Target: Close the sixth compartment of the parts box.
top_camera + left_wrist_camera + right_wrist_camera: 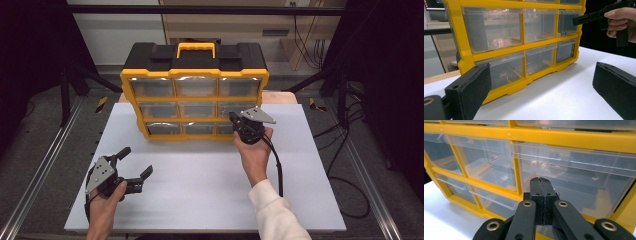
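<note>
Drawer cabinet stands upright at far side of table. Your right gripper clenched on nothing, tips at middle-row right drawer. Press or hook squarely, keep cabinet from tipping. Left gripper released, idle near cabinet's front-left.

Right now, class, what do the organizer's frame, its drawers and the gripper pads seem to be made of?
Organizer frame: likely hard moulded plastic, yellow with a black top; smooth, slightly glossy, with rounded edges.
Drawers: clear plastic, probably rigid; you see through them, and light glints off their fronts.
Gripper pads: matte black, finely grainy, possibly foam or rubber; the look leaves that open.
</note>
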A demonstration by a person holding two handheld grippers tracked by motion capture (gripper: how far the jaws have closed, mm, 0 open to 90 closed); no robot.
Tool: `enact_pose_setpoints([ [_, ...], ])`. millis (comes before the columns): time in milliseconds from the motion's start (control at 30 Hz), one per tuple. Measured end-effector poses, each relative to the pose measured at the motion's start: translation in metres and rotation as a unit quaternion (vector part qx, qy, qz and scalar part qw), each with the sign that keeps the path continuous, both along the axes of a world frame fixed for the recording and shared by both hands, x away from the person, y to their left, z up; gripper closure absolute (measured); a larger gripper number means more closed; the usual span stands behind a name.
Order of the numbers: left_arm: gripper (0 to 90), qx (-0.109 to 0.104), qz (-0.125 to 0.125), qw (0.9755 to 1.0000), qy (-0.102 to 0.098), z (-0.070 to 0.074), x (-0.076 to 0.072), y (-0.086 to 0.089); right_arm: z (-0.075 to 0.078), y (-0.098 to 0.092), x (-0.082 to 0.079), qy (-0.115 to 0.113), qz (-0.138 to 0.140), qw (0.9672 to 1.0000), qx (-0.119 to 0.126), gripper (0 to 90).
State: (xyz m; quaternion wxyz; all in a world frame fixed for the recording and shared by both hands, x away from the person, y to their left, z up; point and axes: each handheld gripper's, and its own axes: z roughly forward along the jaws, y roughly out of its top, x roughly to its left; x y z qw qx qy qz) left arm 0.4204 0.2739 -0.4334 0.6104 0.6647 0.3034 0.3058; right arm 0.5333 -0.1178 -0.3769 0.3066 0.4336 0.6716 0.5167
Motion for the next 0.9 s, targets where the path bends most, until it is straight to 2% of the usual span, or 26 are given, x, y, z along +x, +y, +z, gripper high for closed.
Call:
enact_pose_setpoints([
  [400, 1.8, -0.002, 0.002, 1.0000, 0.001, 0.000, 0.000, 0.001, 0.007, 0.000, -0.010, -0.017, 0.016, 0.9997, 0.003, 88.6],
  [500, 1.9, -0.001, 0.001, 1.0000, 0.001, 0.000, -0.001, 0.001, 0.008, 0.000, -0.011, -0.012, 0.026, 0.9996, 0.007, 76.2],
  [600, 1.9, -0.001, 0.002, 1.0000, 0.001, 0.000, -0.001, 0.001, 0.008, 0.004, -0.013, -0.014, 0.034, 0.9993, 0.001, 54.2],
  [633, 1.9, -0.001, 0.002, 1.0000, 0.001, 0.000, -0.001, 0.001, 0.009, 0.006, -0.014, -0.012, 0.036, 0.9993, -0.004, 49.7],
  [900, 1.8, 0.001, 0.002, 1.0000, 0.002, 0.000, -0.001, 0.001, 0.012, 0.009, -0.020, -0.020, 0.047, 0.9987, -0.007, 32.7],
])
